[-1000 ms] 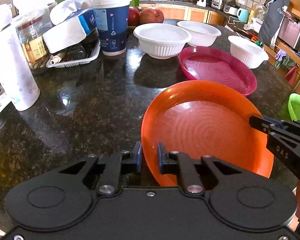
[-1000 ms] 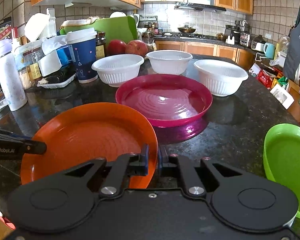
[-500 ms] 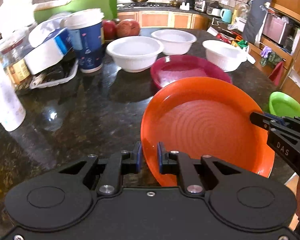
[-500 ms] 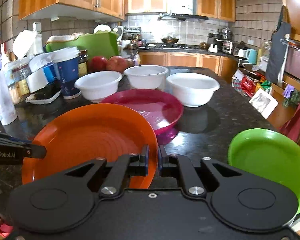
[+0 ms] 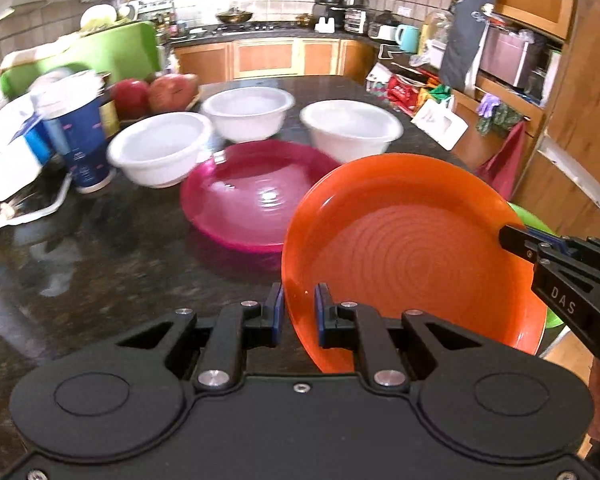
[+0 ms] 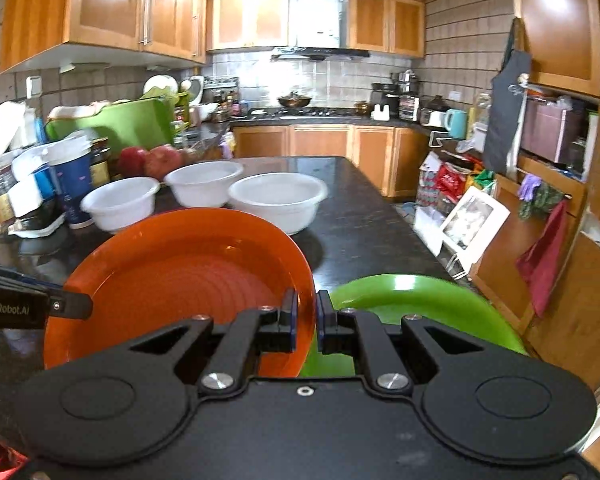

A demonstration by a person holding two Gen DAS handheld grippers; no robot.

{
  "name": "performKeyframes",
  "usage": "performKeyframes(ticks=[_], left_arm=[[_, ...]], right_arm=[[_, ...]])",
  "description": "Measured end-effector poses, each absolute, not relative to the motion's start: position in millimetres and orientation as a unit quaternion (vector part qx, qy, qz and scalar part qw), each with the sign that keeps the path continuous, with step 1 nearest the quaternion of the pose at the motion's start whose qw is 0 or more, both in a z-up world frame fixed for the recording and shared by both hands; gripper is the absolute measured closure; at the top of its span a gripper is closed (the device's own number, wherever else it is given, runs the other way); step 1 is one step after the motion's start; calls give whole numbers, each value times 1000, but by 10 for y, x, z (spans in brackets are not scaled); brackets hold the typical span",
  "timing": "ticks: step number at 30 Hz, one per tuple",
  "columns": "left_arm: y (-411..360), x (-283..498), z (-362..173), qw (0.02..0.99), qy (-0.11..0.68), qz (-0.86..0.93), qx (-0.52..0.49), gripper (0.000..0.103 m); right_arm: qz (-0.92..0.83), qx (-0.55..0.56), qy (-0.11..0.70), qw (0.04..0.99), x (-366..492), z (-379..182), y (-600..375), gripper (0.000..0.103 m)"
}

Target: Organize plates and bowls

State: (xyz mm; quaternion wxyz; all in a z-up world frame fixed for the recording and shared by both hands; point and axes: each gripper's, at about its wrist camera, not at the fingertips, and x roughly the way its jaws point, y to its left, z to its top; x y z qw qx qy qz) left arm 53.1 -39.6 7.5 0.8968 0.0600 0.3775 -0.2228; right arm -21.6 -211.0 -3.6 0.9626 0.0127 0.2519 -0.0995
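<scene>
Left tool (image 5: 298, 308) and right tool (image 6: 307, 316) each clamped on opposite rims of orange plate (image 5: 412, 248).

Orange plate (image 5: 412, 252), clamped at opposite rims by left gripper (image 5: 297, 308) and right gripper (image 6: 307, 318), has risen off the table (image 5: 120, 264) and shifted right, now overlapping the green plate (image 6: 412, 300) instead of the pink plate (image 5: 244, 196).

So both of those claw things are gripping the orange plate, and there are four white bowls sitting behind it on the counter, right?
Almost. Both the left gripper and the right gripper do clamp the orange plate, but there are three white bowls behind it, not four. The right wrist view shows all three side by side.
</scene>
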Motion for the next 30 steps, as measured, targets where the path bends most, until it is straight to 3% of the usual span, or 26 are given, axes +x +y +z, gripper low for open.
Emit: performKeyframes(ticks=[15, 30], left_arm=[[-1401, 487, -36, 890, 388, -232, 64, 83], [-1721, 410, -183, 890, 409, -190, 63, 83]], right_arm=[[-121, 5, 255, 959, -453, -56, -3236, 92], [-83, 7, 280, 956, -244, -283, -3673, 92]])
